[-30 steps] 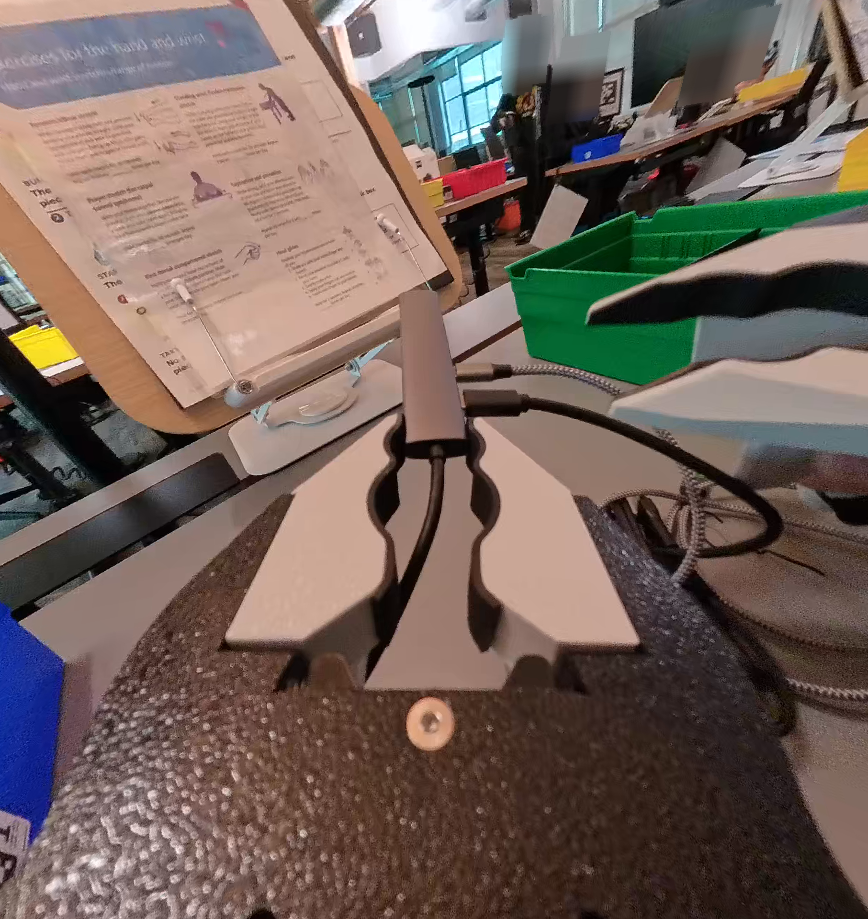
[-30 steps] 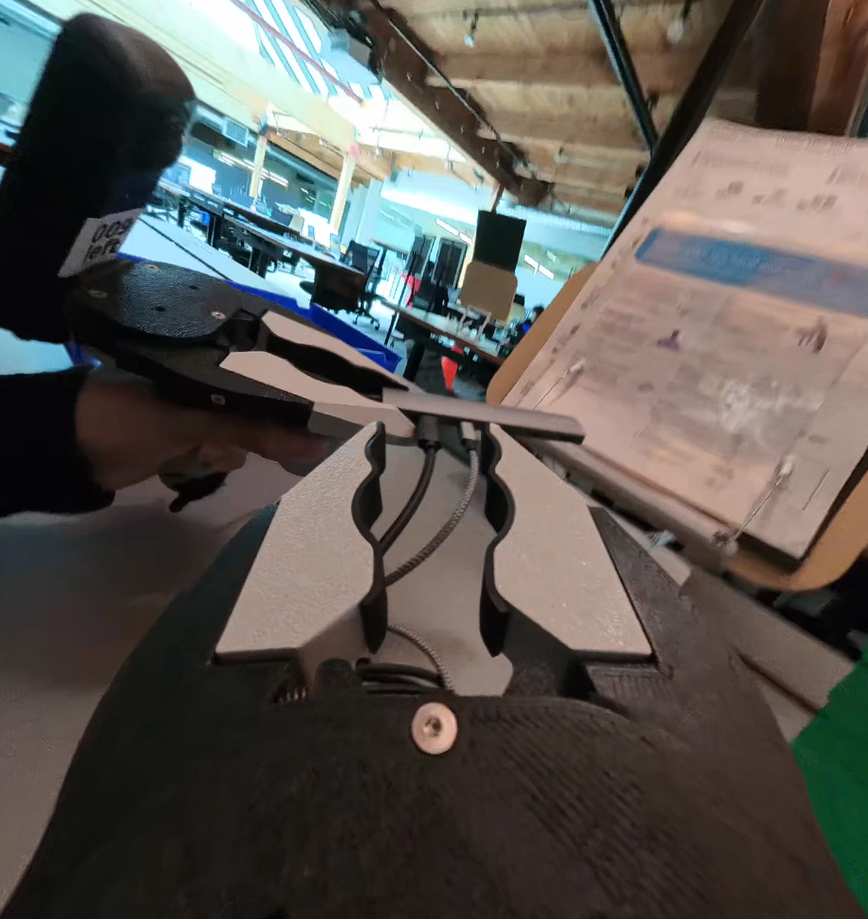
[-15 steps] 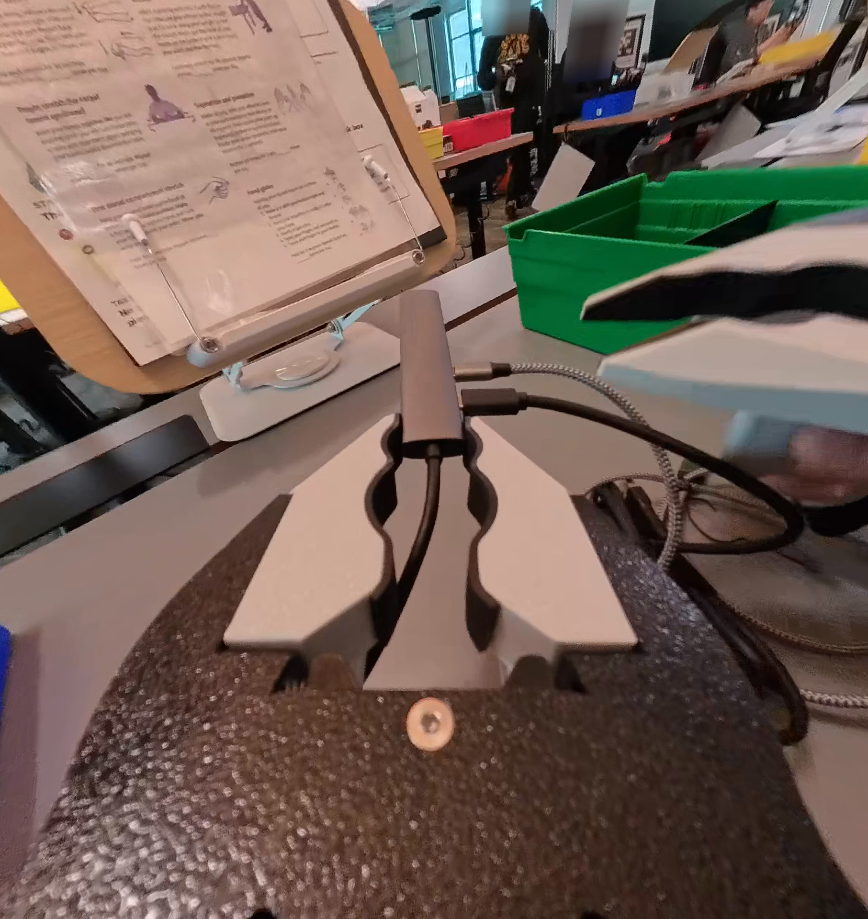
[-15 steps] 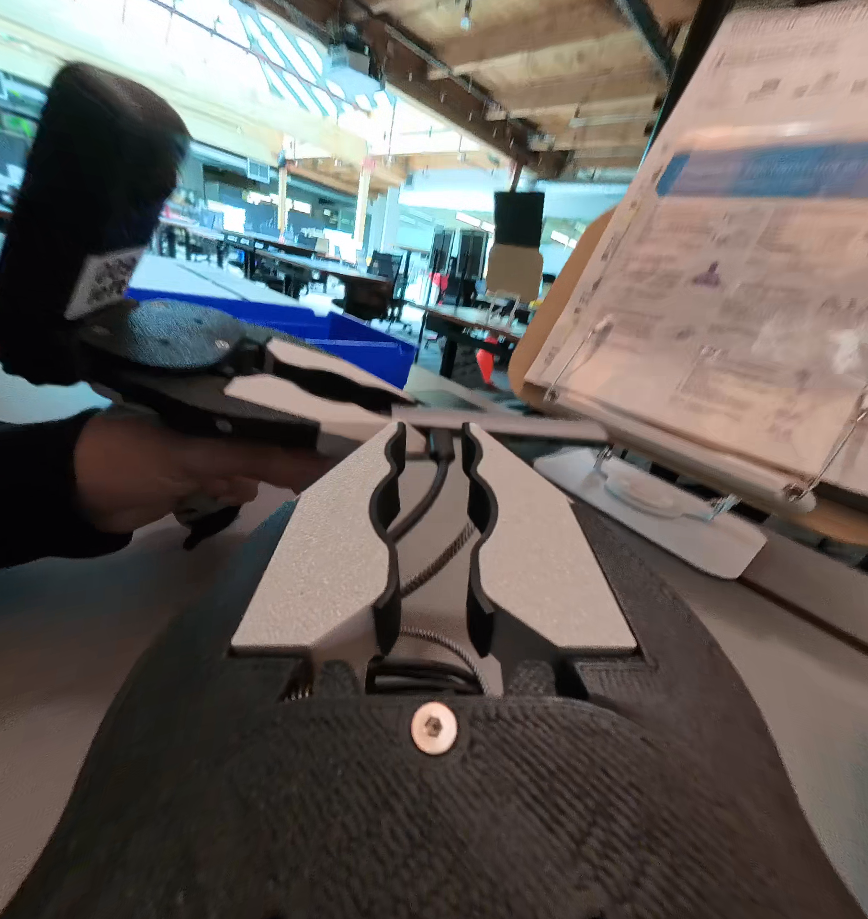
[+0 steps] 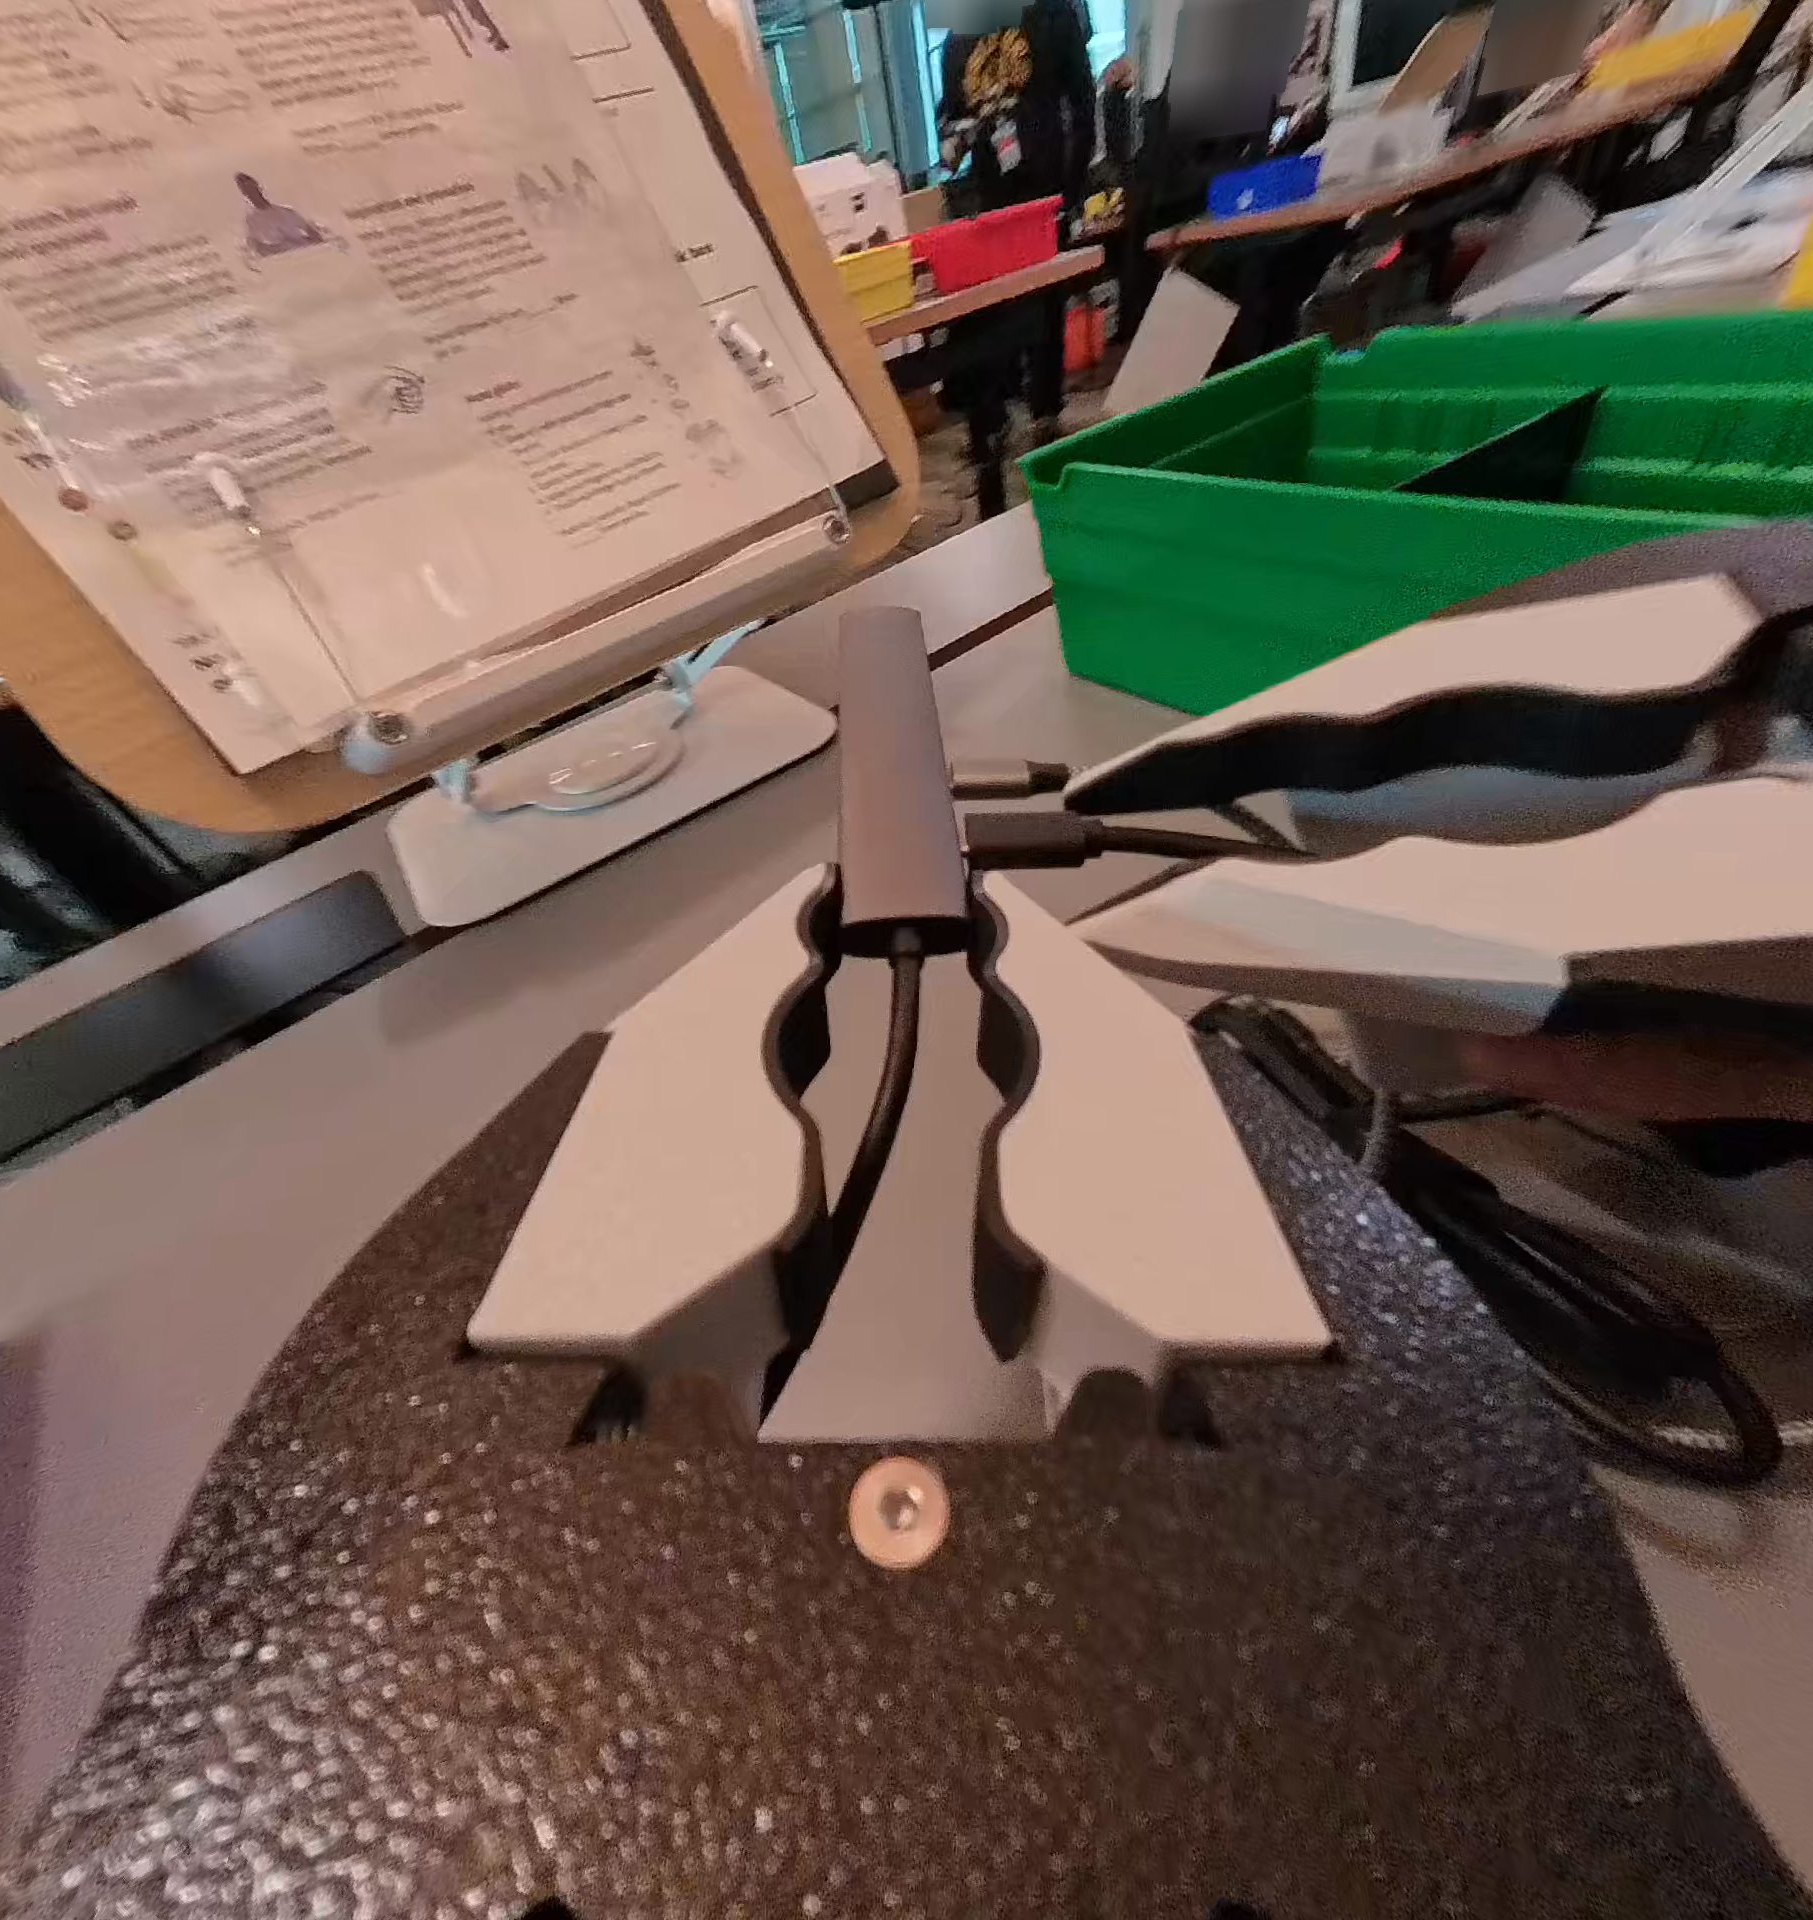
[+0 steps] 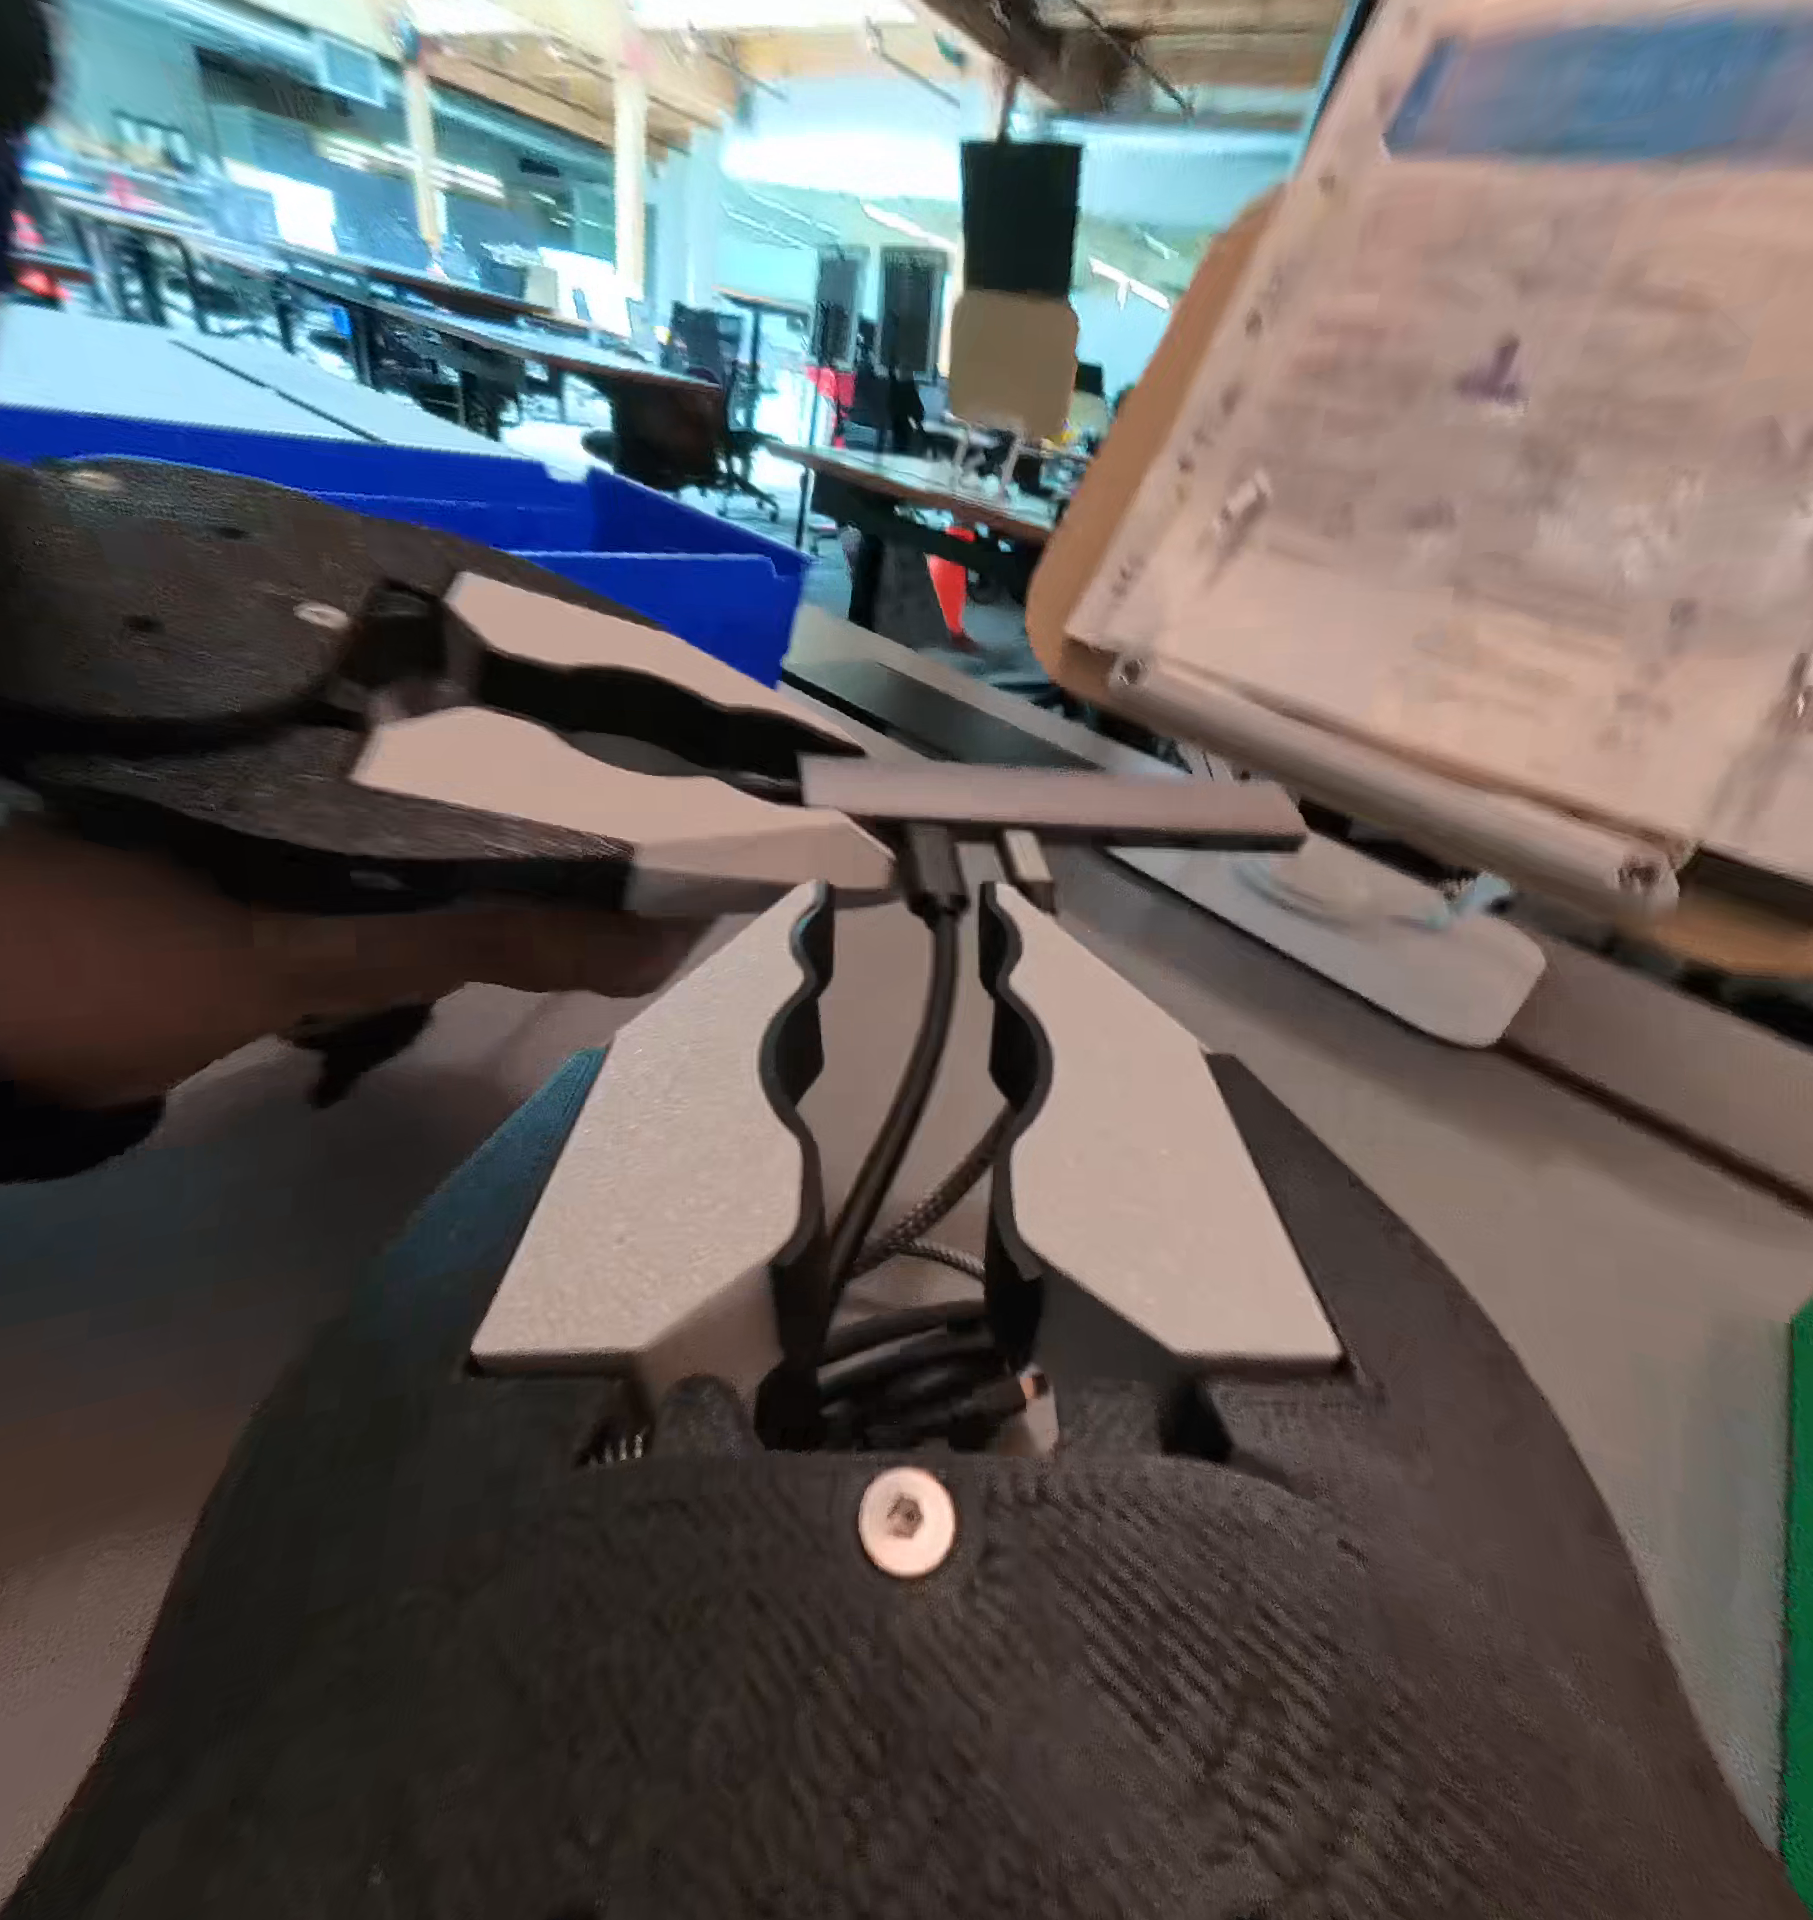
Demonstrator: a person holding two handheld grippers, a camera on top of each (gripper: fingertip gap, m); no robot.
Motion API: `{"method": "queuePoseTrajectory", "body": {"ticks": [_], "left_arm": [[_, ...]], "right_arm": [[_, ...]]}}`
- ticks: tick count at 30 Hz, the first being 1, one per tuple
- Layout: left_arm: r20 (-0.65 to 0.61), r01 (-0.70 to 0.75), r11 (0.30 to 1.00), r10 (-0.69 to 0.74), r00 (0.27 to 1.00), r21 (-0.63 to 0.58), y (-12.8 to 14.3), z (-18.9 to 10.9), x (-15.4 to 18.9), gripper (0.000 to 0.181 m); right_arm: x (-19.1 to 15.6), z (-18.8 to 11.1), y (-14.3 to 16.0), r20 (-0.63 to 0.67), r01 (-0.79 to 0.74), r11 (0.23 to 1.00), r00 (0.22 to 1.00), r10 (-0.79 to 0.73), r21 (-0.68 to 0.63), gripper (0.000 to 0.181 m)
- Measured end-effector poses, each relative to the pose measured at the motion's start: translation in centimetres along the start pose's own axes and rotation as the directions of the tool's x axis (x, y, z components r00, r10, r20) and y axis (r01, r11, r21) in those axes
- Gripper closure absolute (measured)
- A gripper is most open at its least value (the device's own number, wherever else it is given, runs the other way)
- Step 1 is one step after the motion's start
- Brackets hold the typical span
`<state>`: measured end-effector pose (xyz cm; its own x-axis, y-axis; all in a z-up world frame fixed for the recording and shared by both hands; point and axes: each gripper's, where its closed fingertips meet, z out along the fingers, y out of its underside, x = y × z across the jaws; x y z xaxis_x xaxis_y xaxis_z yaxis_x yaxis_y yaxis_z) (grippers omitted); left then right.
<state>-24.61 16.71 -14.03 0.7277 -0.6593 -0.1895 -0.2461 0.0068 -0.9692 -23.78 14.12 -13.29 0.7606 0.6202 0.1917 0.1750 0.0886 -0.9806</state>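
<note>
My left gripper [image 5: 902,914] is shut on the near end of a dark grey hub bar [image 5: 886,758], which it holds level above the grey table [image 5: 258,1174]. The hub's own black lead [image 5: 881,1091] runs back between the fingers. A black plug [image 5: 1027,836] and a braided cable's plug [image 5: 1006,774] sit in the hub's right side. My right gripper [image 6: 907,899] comes in from the right, narrowly open, its tips on either side of the black plug [image 6: 928,868] and its cable without pinching them. It also shows in the left wrist view [image 5: 1084,857]. The hub [image 6: 1047,805] and the left gripper [image 6: 860,821] show in the right wrist view.
A wooden document stand with a printed sheet [image 5: 362,364] stands just behind the hub on a grey base plate [image 5: 611,790]. A green divided bin [image 5: 1297,582] is at the right. A blue bin [image 6: 569,530] is behind the left gripper. Coiled cables [image 5: 1608,1351] lie under the right gripper. Only a small space, under 4 cm, lies between the two pairs of fingers.
The right gripper has narrowed its jaws and moved in to the hub's side, around the black plug. The left gripper still holds the hub, tilted a little lower.
</note>
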Motion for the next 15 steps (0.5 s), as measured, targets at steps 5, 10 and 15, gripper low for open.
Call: {"method": "queuePoseTrajectory", "body": {"ticks": [5, 10, 15], "left_arm": [[-0.048, 0.098, 0.995, -0.097, 0.994, 0.024, 0.12, 0.14, 0.08, 0.16], [-0.063, 0.113, 0.993, -0.111, 0.992, 0.035, 0.08, 0.14, 0.07, 0.16], [-0.083, 0.127, 0.991, -0.124, 0.989, 0.034, -0.02, 0.16, 0.33, 0.16]], "right_arm": [[0.65, -0.05, 0.07, 0.046, -0.139, 0.989, 0.989, 0.137, 0.047, 0.168], [0.66, -0.1, -0.14, 0.046, -0.146, 0.986, 0.989, 0.143, 0.074, 0.17], [0.71, -0.26, -0.26, 0.041, -0.083, 0.992, 0.996, 0.08, 0.091, 0.17]]}}
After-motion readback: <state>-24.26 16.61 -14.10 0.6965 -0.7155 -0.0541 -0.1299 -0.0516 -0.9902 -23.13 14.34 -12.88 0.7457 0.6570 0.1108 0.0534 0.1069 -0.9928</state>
